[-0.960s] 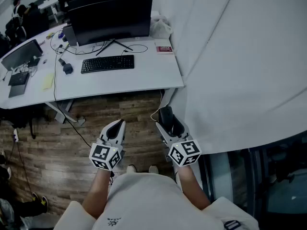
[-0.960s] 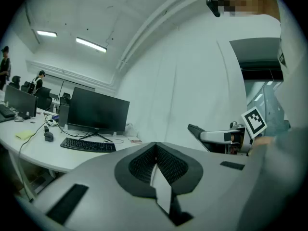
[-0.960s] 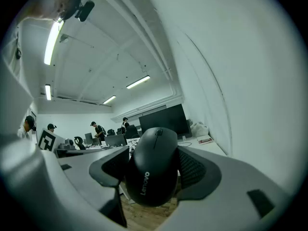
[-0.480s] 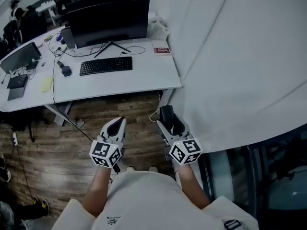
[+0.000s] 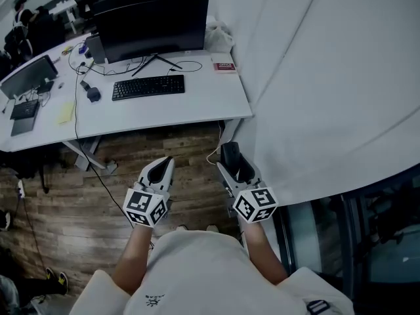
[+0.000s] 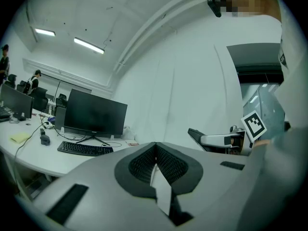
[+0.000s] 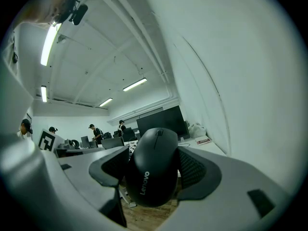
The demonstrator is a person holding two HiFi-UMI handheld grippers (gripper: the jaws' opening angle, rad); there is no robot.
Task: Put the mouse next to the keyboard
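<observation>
Our right hand-held gripper (image 7: 153, 163) squeezes the black mouse (image 7: 150, 177) between its two pads. The mouse sticks out past the tips. Our left hand-held gripper (image 6: 155, 152) is pressed tight, pad against pad, and holds nothing. The two sit side by side, low down, just in front of our body.

Ahead of both, well apart from them, stands the white table (image 5: 197, 110). Brown wood floor (image 5: 177, 151) lies between them and the table. A thin dark cable (image 5: 98, 176) hangs from the table to the floor, ahead and left of the left hand-held gripper.

The black keyboard (image 5: 148, 87) lies on the table, ahead of the left hand-held gripper and a bit to its left. Just behind the keyboard stands a big dark monitor (image 5: 153, 26) on thin legs. Left of the keyboard sits a small dark thing (image 5: 93, 94) on a cord. We cannot tell what it is. Farther left are a yellow paper (image 5: 65, 112) and a second screen (image 5: 29, 74). At the far right corner of the table lie a small red and white card (image 5: 224, 66) and a crumpled white bag (image 5: 220, 38).

Close on the right of the right hand-held gripper a big white curtain (image 5: 328, 77) runs along the room. Long lights (image 7: 134, 84) shine on the white ceiling. Far away, people (image 7: 95, 131) stand by other tables.
</observation>
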